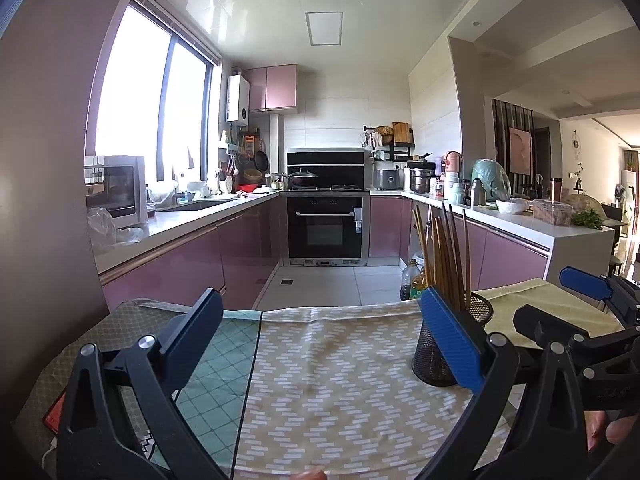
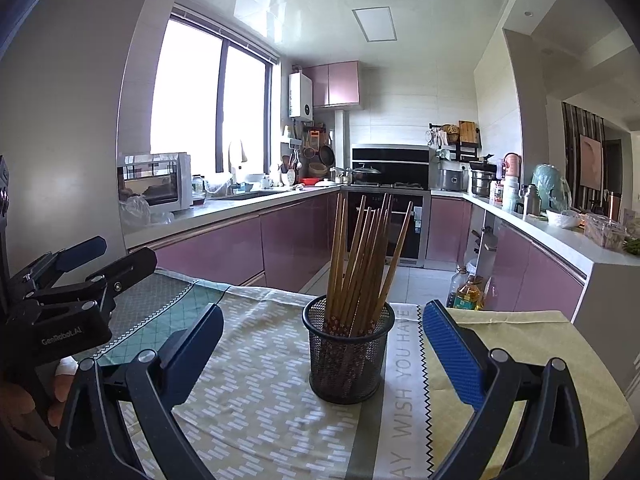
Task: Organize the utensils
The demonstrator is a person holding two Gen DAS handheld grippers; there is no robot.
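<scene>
A black mesh holder (image 2: 347,354) stands upright on the cloth-covered table (image 2: 260,400), with several wooden chopsticks (image 2: 360,260) standing in it. My right gripper (image 2: 322,344) is open and empty, its jaws wide to either side of the holder, just short of it. My left gripper (image 1: 320,340) is open and empty over the patterned cloth, left of the holder (image 1: 440,348), whose chopsticks (image 1: 444,256) rise behind its right finger. The right gripper shows at the right edge of the left wrist view (image 1: 560,300). The left gripper shows at the left edge of the right wrist view (image 2: 92,264).
The table carries beige, teal and yellow-green cloths (image 2: 512,336). A red phone (image 1: 54,414) lies at the table's left edge. Oil bottles (image 2: 466,292) stand on the floor beyond the table. Kitchen counters (image 2: 224,204) and an oven (image 1: 326,224) lie further back.
</scene>
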